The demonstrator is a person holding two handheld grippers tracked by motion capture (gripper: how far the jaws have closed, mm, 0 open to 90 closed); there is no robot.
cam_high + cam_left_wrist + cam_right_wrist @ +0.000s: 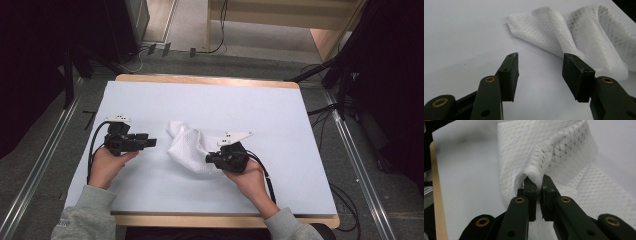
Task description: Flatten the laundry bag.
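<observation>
A crumpled white mesh-patterned cloth (187, 146) lies mid-table on the white sheet. My right gripper (212, 158) is shut on the cloth's near edge; in the right gripper view the cloth (554, 152) bunches up between the black jaws of that gripper (537, 185), and a fold rises above them. My left gripper (151, 142) sits to the left of the cloth, apart from it. In the left gripper view the jaws of this gripper (540, 62) stand open with nothing between them, and the cloth (579, 37) lies just beyond their tips.
The table's wooden edge (210, 220) runs along the near side, and the white sheet (225, 100) covers the top. Metal rails (45, 155) flank the table on the floor. Cables (345, 200) trail on the right. Bare sheet lies behind and right of the cloth.
</observation>
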